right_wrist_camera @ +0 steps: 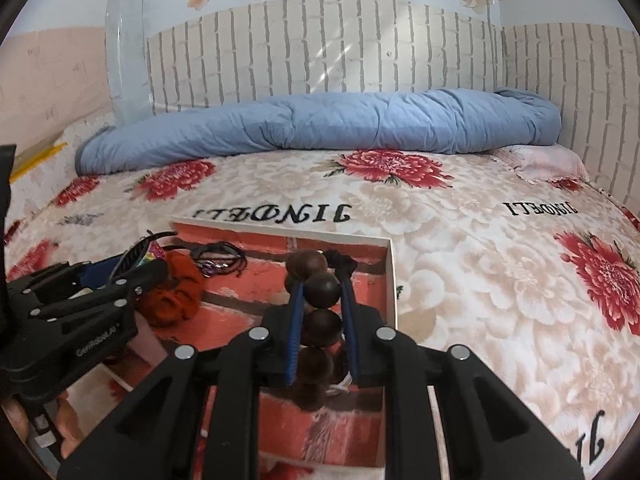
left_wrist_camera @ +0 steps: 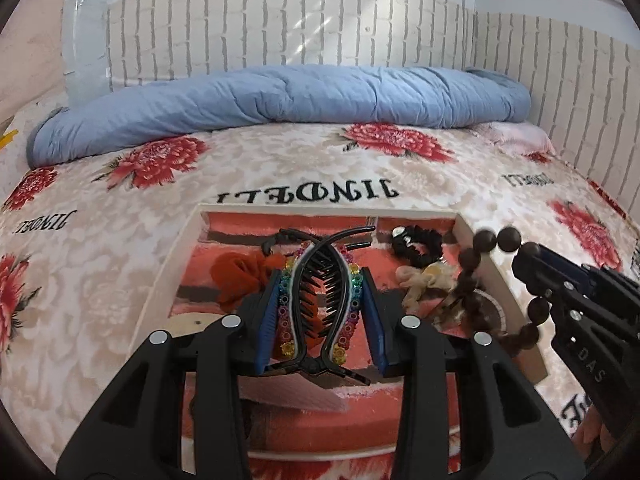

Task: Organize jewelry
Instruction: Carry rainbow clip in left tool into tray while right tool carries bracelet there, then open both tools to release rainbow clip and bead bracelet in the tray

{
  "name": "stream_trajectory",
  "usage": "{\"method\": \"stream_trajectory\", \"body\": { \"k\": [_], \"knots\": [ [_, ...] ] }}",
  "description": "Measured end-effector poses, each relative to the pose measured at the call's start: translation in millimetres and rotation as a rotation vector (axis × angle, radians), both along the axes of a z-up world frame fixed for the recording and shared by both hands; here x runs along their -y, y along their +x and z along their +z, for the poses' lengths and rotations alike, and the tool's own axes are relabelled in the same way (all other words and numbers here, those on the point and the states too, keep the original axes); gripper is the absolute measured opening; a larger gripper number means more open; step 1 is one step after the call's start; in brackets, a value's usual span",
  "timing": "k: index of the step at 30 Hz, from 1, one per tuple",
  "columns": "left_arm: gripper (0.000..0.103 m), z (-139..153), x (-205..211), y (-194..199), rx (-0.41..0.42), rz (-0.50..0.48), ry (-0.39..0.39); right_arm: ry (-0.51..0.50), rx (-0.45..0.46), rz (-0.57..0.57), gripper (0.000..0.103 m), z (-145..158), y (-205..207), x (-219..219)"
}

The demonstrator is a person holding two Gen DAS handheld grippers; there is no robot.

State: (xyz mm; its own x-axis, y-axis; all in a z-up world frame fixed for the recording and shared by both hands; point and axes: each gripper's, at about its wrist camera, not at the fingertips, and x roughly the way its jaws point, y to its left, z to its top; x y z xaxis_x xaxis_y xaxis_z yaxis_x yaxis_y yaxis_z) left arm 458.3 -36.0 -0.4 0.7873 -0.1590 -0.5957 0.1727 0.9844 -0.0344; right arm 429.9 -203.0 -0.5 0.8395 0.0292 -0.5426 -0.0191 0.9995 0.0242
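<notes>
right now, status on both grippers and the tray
Left gripper shut on hair clip, over tray. Right gripper shut on bead bracelet, over tray's right side. Scrunchies in the tray below; grippers apart, nothing blocking.

blk grippers (left_wrist_camera: pixel 320 300), blue pads (left_wrist_camera: pixel 269 320), silver screws (left_wrist_camera: pixel 231 322)

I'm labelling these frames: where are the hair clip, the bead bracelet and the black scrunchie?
Hair clip (left_wrist_camera: pixel 316 300): left wrist view, on its black teeth.
Bead bracelet (right_wrist_camera: pixel 322 290): right wrist view, on a front bead.
Black scrunchie (left_wrist_camera: pixel 418 245): left wrist view, on its ruffled ring.
</notes>
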Motion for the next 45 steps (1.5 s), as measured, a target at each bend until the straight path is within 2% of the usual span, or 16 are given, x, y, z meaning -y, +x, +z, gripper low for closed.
{"method": "stream_trajectory", "body": {
  "k": [3, 8, 21, 22, 24, 26, 31, 33, 36, 38, 40, 45],
  "knots": [
    [0.036, -8.0, -4.0, 11.2, -0.015, 0.002, -0.007, -0.002, 0.000, -0.018, 0.019, -7.4, 10.3, 3.7],
    [0.036, -22.0, -12.6, 24.3, -0.038, 0.032, 0.003, 0.039, -0.056, -0.034, 0.019, -26.8, 24.4, 13.1],
    [0.040, -35.8, -14.3, 26.8, -0.038, 0.039, 0.046, -0.012, -0.085, -0.017, 0.020, -44.5, 29.4, 1.6],
    [0.043, -35.8, -14.9, 26.8, -0.039, 0.038, 0.040, -0.007, -0.086, -0.014, 0.020, -45.4, 30.2, 1.9],
    [0.056, -36.6, -16.6, 27.0, -0.042, 0.043, 0.036, 0.002, -0.082, -0.018, 0.020, -46.2, 31.4, 3.2],
    [0.062, -37.3, -18.0, 27.1, -0.044, 0.048, 0.030, 0.018, -0.081, -0.017, 0.020, -47.4, 32.0, 5.9],
    [0.068, -37.3, -22.3, 25.9, -0.050, 0.047, 0.007, 0.023, -0.078, -0.013, 0.020, -47.6, 32.0, 6.8],
    [0.078, -36.8, -23.6, 24.1, -0.049, 0.046, 0.001, 0.026, -0.076, -0.008, 0.021, -47.6, 31.3, 6.9],
    [0.079, -34.1, -26.4, 20.8, -0.046, 0.044, -0.018, 0.032, -0.075, -0.004, 0.021, -47.5, 30.4, 8.0],
    [0.081, -32.2, -29.4, 18.8, -0.045, 0.043, -0.036, 0.030, -0.074, -0.005, 0.024, -47.0, 30.1, 8.0],
    [0.083, -30.8, -31.2, 16.7, -0.042, 0.048, -0.043, 0.029, -0.068, -0.010, 0.034, -46.3, 28.1, 8.3],
    [0.090, -24.1, -33.7, 6.6, -0.021, 0.049, -0.053, 0.032, -0.055, -0.020, 0.038, -43.9, 22.3, 11.2]
  ]
}}
